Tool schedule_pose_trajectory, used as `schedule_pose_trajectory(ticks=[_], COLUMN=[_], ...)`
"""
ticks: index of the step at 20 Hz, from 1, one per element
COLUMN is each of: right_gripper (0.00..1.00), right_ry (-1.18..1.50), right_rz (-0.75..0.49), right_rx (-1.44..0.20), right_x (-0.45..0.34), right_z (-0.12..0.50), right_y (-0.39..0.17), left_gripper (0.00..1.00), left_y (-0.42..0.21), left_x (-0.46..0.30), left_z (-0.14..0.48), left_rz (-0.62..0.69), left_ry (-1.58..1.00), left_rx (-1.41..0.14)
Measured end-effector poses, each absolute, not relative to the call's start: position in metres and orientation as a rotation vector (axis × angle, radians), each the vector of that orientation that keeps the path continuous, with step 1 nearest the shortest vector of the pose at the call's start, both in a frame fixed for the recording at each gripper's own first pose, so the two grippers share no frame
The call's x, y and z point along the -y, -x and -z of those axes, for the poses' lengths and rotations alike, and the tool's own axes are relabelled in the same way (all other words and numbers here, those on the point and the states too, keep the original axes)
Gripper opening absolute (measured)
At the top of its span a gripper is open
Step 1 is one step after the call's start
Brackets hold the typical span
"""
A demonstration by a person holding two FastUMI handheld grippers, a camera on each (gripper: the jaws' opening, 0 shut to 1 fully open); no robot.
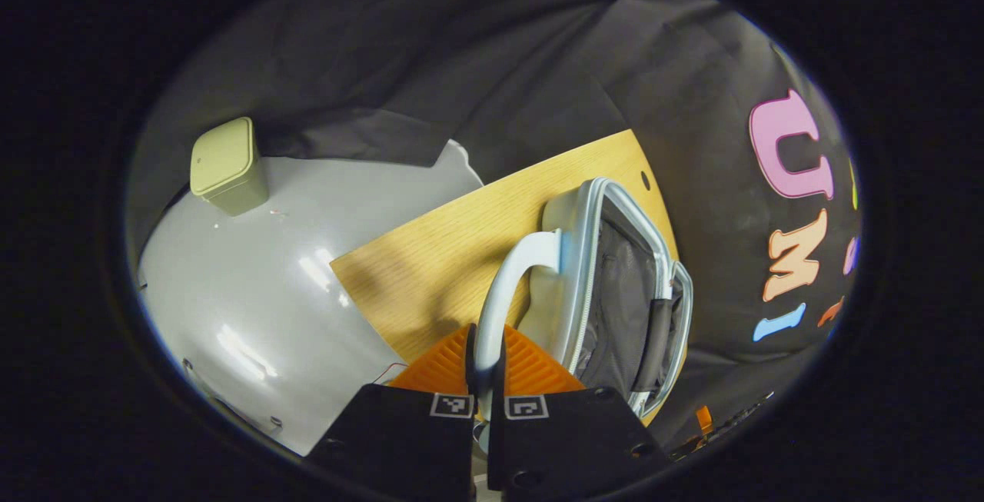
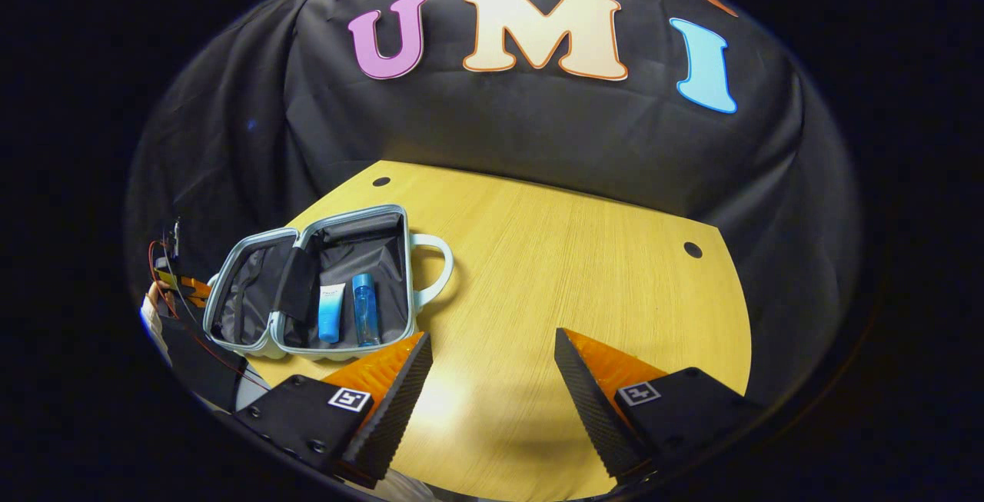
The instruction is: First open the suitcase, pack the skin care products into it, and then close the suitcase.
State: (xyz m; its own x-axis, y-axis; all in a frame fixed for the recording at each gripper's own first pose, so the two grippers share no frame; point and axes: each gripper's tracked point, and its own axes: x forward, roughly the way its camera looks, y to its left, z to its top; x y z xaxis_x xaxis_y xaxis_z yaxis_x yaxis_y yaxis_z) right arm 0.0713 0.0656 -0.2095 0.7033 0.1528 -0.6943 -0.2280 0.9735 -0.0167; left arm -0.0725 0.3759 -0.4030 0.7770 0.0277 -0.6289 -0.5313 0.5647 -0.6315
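Left gripper view sat tight against the suitcase; right gripper view looked down from farther off, facing the wall; both shared the table.

— What is the left gripper built like?
— Two black blocks, side by side at the bottom of the frame. Each carries a small black-and-white square marker and round screws.

— And the right gripper?
— The same build. Its fingers are wedge-shaped, with fine ridges on the inner faces.

— Any cables?
— A thin red wire at the far left of the right gripper view, along the left gripper's dark body.
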Motion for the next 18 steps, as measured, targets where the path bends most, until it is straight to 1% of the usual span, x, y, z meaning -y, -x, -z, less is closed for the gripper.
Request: schedule_pose_trajectory(ticks=[3, 4, 6, 7, 8, 11, 18], right_gripper=[0.99, 1.00, 0.99, 1.00, 0.99, 0.99, 0.99], right_ry=[0.104, 0.102, 0.095, 0.092, 0.087, 0.066, 0.000], right_rz=[-0.213, -0.212, -0.208, -0.204, -0.202, -0.195, -0.184], right_rx=[-0.763, -0.761, -0.755, -0.753, -0.750, -0.746, -0.711], right_x=[-0.064, -0.065, -0.061, -0.060, -0.058, -0.055, -0.045], right_z=[0.210, 0.210, 0.208, 0.208, 0.208, 0.208, 0.203], right_y=[-0.074, -0.075, -0.075, -0.077, -0.077, -0.077, -0.078], left_gripper=[0.00, 0.00, 0.00, 0.00, 0.00, 0.00, 0.00], left_y=[0.071, 0.069, 0.070, 0.070, 0.067, 0.069, 0.057], left_x=[-0.371, -0.368, -0.365, -0.364, -0.362, -0.349, -0.296], left_z=[0.395, 0.390, 0.378, 0.368, 0.354, 0.310, 0.239], left_rz=[-0.332, -0.324, -0.304, -0.290, -0.274, -0.222, -0.150], left_ry=[0.925, 0.933, 0.944, 0.950, 0.954, 0.929, 0.751], left_rx=[-0.599, -0.591, -0.563, -0.545, -0.521, -0.473, -0.469])
